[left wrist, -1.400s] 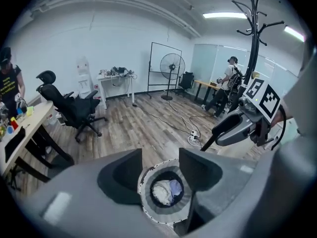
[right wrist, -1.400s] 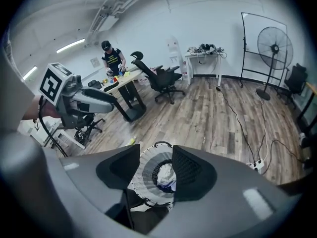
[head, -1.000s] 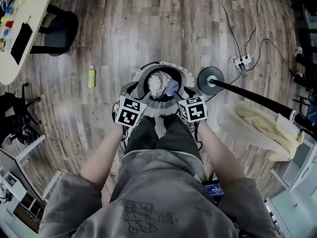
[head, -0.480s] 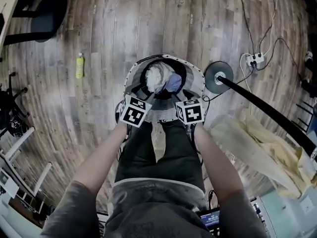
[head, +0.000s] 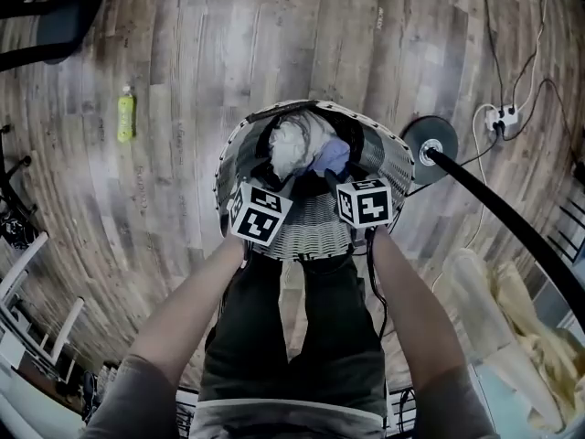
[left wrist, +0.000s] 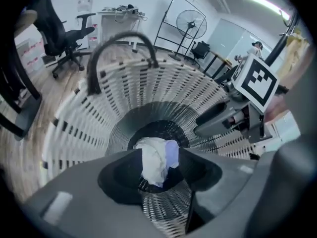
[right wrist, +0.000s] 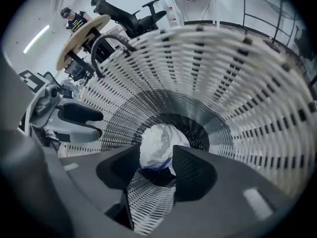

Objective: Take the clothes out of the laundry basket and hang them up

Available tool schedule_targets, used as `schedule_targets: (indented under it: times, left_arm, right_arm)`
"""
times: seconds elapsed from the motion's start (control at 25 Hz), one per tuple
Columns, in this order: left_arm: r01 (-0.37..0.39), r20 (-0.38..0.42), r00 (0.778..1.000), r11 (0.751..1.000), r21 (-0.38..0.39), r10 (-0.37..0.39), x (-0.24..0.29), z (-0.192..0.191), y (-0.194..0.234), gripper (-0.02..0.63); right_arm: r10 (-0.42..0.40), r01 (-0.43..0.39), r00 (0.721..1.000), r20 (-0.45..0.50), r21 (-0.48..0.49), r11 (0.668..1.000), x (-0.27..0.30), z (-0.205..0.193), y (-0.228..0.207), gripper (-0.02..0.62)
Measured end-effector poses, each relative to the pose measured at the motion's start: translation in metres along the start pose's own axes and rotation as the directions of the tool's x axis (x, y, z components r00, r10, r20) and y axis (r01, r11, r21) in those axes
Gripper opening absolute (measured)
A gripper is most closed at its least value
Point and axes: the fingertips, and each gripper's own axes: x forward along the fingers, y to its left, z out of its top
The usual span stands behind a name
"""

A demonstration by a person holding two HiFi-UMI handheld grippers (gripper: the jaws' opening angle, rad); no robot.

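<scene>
Left tongs (left wrist: 156, 156) and right tongs (right wrist: 156, 153) stand apart, empty, over the laundry basket (head: 315, 231). The clothes (head: 294, 144) are probably soft and light: pinch a raised fold.

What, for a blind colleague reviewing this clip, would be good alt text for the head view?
Seen from above, a person holds the left gripper and right gripper at the near rim of a white laundry basket on a wooden floor; a white garment and a pale blue garment lie bunched inside. A yellow-green bottle lies left of it.
</scene>
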Motion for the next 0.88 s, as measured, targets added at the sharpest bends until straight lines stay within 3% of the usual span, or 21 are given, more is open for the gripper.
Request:
schedule_targets:
  times: [0.32, 0.56, 0.76, 0.88]
  left_arm:
    - [0.006, -0.021, 1.0, 0.995, -0.104, -0.009, 0.081, -0.045, 0.023, 0.23]
    - [0.016, -0.07, 0.997, 0.998, -0.055, -0.019, 0.126, -0.073, 0.027, 0.23]
    - [0.041, -0.101, 0.994, 0.999, -0.034, -0.044, 0.163, -0.089, 0.032, 0.23]
    - [0.049, -0.113, 0.992, 0.995, -0.081, -0.058, 0.176, -0.094, 0.037, 0.23]
  right_arm:
    - [-0.013, 0.013, 1.0, -0.007, -0.065, 0.998, 0.08, -0.009, -0.027, 0.243]
    - [-0.041, 0.036, 0.998, -0.037, -0.138, 0.99, 0.131, -0.018, -0.052, 0.261]
    - [-0.068, 0.058, 0.993, -0.092, -0.111, 0.992, 0.168, -0.03, -0.07, 0.267]
    - [-0.081, 0.063, 0.989, -0.124, -0.141, 0.988, 0.188, -0.033, -0.074, 0.268]
